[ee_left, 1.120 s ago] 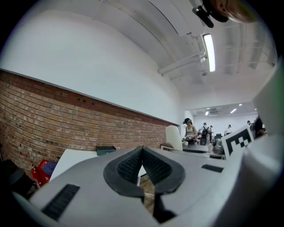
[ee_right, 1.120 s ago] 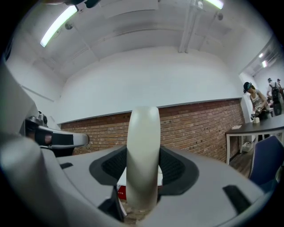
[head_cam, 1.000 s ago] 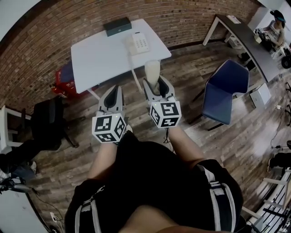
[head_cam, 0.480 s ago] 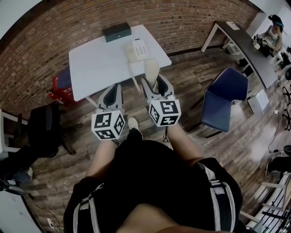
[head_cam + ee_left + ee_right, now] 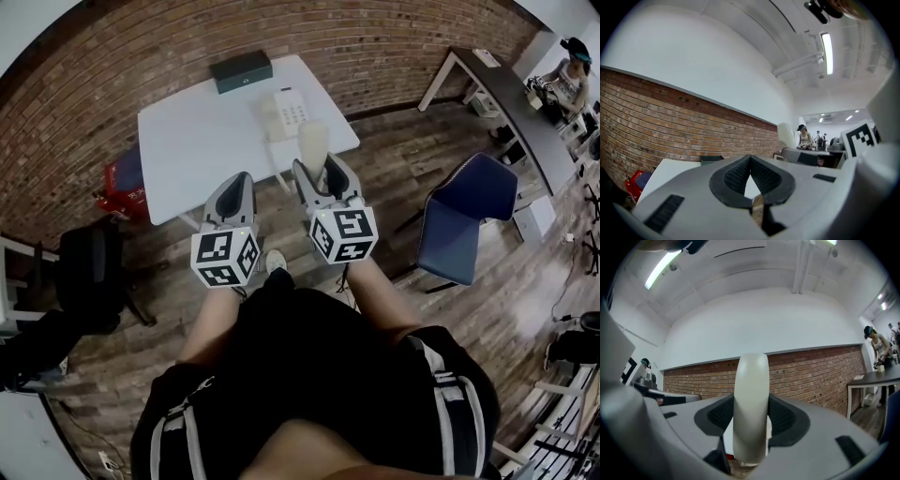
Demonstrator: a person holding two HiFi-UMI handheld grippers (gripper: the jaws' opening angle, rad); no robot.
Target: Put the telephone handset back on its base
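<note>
We take this for an open office: a brick wall [image 5: 141,56] at twelve o'clock behind a white table [image 5: 187,141] carrying a desk telephone [image 5: 286,111], a blue chair [image 5: 464,216] at three, a long grey desk [image 5: 506,94] at two with a person [image 5: 567,80] beside it, and strip lights [image 5: 828,52] overhead.

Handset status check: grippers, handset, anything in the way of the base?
Right gripper shut on handset, not yet on base. Left gripper shut, empty. Base sits on white table, nothing seen blocking it.
</note>
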